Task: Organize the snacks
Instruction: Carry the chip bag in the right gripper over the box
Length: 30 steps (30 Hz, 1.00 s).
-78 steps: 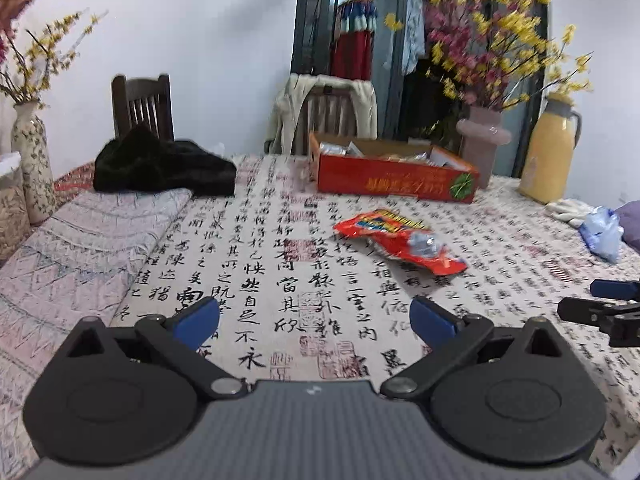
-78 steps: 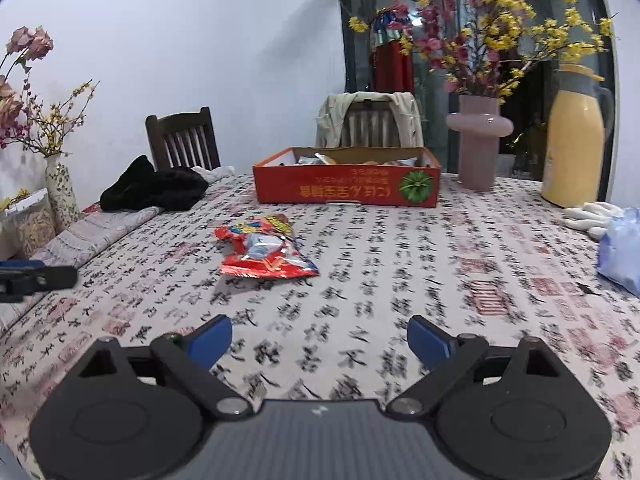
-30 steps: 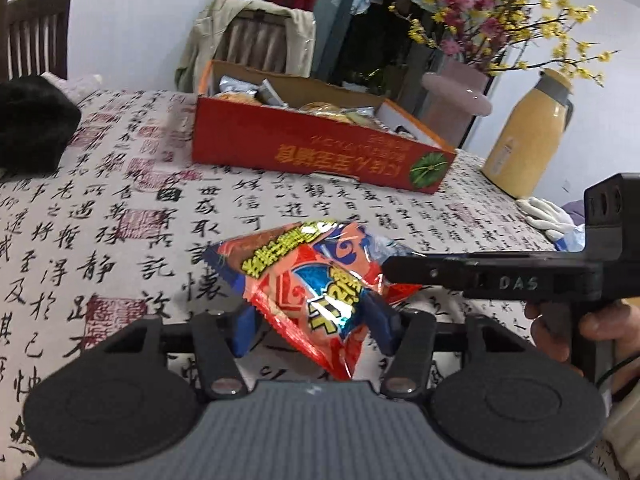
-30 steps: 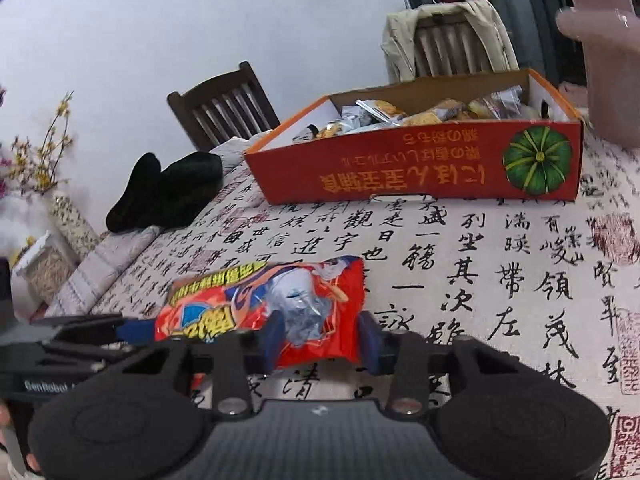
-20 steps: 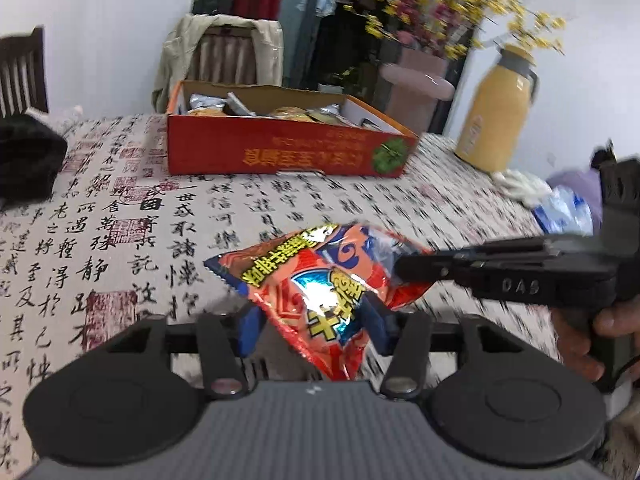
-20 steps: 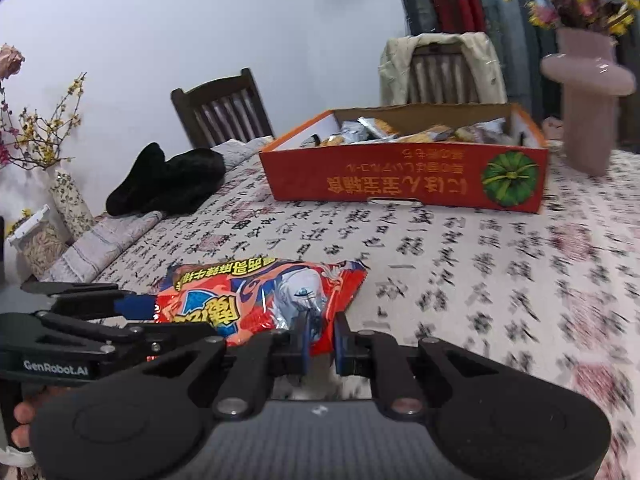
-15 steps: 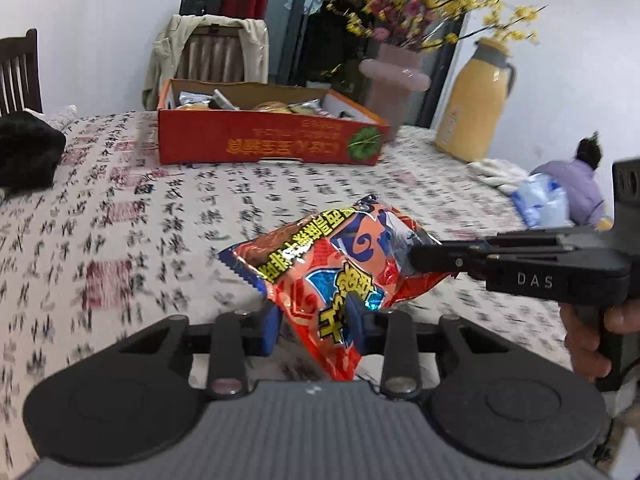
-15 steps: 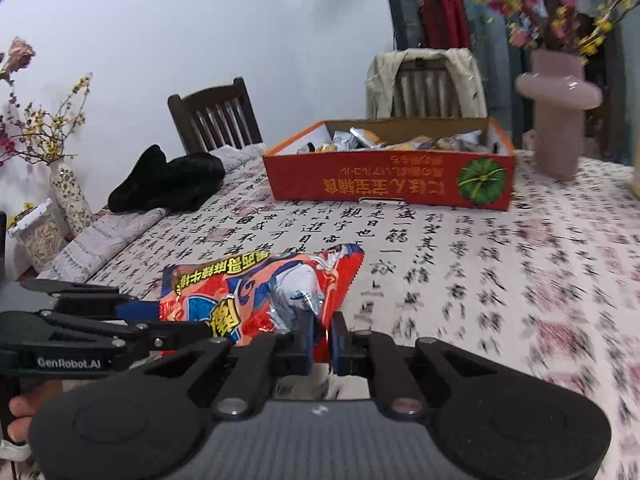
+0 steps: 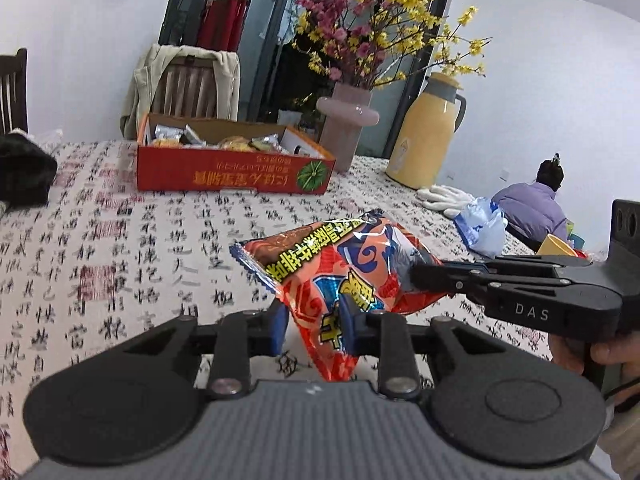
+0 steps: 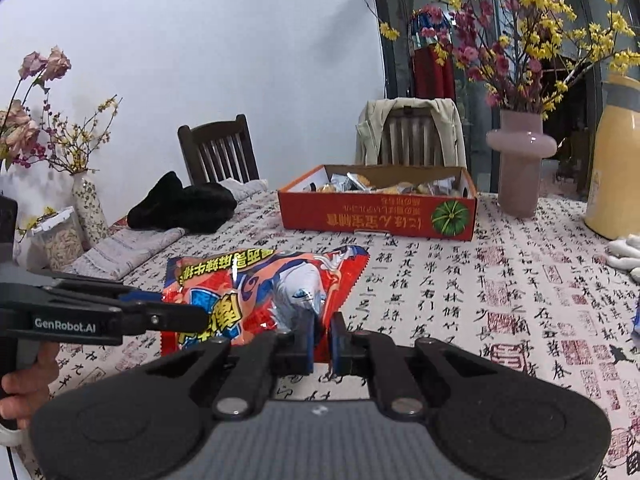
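A red snack packet (image 9: 352, 276), which lay flat on the calligraphy tablecloth (image 9: 120, 248) moments ago, now hangs lifted above it. The left gripper (image 9: 316, 320) is closing on its lower end, pads pressing the foil; the right gripper (image 10: 322, 334), clamped tight, pinches the opposite edge. Beyond, the red cardboard snack box (image 10: 376, 216) stands near a pink vase (image 10: 520, 160).

Snack bag (image 9: 340, 276) above table (image 9: 120, 248); box (image 9: 232, 172) behind; vase (image 9: 346, 128), flask (image 9: 424, 144) right of box.
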Motion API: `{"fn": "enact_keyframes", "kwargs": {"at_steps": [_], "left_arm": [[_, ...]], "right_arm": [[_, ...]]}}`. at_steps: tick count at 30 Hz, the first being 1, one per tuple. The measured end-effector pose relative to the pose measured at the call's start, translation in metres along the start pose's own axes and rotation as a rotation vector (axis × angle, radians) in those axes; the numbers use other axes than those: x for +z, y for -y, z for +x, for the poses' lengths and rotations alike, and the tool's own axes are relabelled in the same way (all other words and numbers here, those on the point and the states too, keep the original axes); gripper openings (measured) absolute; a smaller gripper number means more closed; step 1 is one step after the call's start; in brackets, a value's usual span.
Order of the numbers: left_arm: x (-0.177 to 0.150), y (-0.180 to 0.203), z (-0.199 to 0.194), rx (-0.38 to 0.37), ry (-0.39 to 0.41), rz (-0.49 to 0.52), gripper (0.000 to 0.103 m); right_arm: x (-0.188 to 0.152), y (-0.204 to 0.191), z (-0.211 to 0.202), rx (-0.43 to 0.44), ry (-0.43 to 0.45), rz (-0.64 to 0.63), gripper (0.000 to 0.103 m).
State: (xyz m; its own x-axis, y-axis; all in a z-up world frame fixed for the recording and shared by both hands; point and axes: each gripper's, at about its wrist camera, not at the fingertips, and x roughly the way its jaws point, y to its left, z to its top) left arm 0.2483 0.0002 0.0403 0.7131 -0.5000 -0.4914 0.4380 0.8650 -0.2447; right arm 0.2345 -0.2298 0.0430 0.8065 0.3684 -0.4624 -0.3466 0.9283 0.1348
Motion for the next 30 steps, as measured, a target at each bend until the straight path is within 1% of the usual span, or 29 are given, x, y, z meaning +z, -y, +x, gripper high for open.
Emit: {"fn": "enact_keyframes", "kwargs": {"at_steps": [4,8,10,14,18,21,25,30], "left_arm": [[0.018,-0.007,0.008,-0.009,0.015,-0.003,0.028],[0.047,-0.017,0.024,-0.009,0.029,0.014,0.028],[0.066,-0.025,0.035,-0.002,0.036,0.028,0.028],[0.117,-0.046,0.065,0.012,0.068,0.038,0.028],[0.168,-0.073,0.103,0.042,0.103,0.019,0.028],[0.196,-0.093,0.135,0.057,0.095,-0.001,0.027],[0.218,-0.117,0.169,0.073,0.098,-0.019,0.028],[0.225,-0.15,0.206,0.095,0.069,-0.059,0.027]], "right_arm": [[0.012,0.007,0.008,0.003,0.018,0.012,0.008],[0.033,0.016,0.027,-0.001,0.039,0.011,0.008],[0.048,0.022,0.041,0.001,0.048,0.009,0.008],[0.091,0.037,0.076,0.0,0.091,-0.004,0.008],[0.137,0.055,0.121,0.012,0.123,0.019,0.008],[0.16,0.067,0.156,0.0,0.136,0.051,0.007],[0.18,0.082,0.201,-0.003,0.136,0.073,0.007],[0.187,0.097,0.259,0.007,0.094,0.108,0.007]]}}
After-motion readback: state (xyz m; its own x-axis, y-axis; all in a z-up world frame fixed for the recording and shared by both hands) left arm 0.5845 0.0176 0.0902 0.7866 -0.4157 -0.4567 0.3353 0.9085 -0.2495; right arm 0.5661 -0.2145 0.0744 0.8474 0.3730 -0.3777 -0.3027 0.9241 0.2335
